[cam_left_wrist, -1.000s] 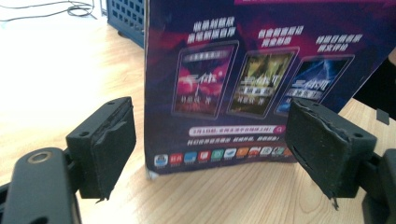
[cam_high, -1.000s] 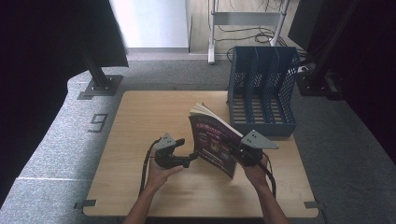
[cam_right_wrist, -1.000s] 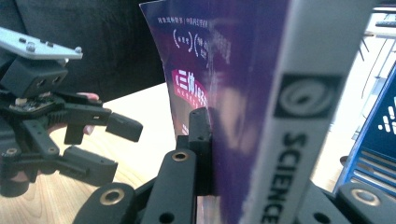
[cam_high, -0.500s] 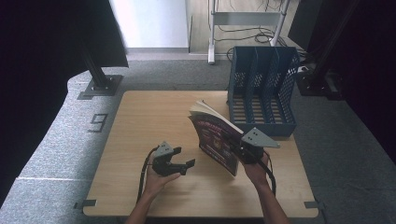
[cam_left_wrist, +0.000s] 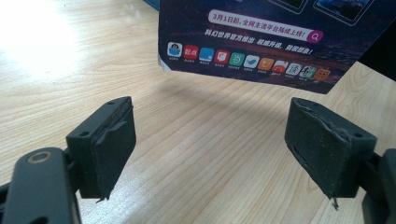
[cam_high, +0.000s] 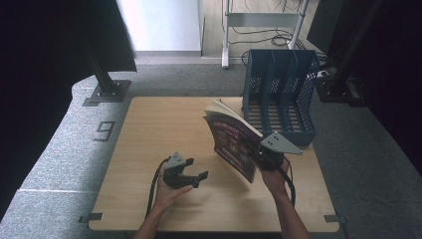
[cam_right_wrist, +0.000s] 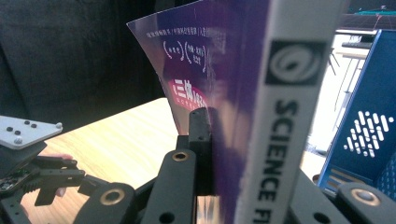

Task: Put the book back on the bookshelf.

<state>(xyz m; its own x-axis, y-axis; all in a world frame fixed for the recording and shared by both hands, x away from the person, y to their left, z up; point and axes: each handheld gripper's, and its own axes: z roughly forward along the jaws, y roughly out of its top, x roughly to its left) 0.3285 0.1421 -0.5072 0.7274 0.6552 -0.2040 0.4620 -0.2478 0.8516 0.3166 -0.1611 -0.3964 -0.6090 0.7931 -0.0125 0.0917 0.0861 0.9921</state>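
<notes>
High view: right gripper (cam_high: 253, 150) clamps magazine (cam_high: 230, 140) upright, file rack (cam_high: 278, 94) just beyond; left gripper (cam_high: 195, 177) low over worktop (cam_high: 149, 129), jaws spread, empty. Left gripper view: magazine (cam_left_wrist: 275, 37) ahead of the jaws, not touching. Right gripper view: jaws pinch magazine (cam_right_wrist: 243, 93) at its spine.

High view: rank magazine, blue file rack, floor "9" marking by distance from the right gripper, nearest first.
From the right gripper:
1. Magazine: clamped in its jaws, held upright just to its left.
2. Blue file rack: at the table's far right corner, right behind the gripper.
3. Floor "9" marking: on the grey floor off the table's left edge, across the whole tabletop.
</notes>
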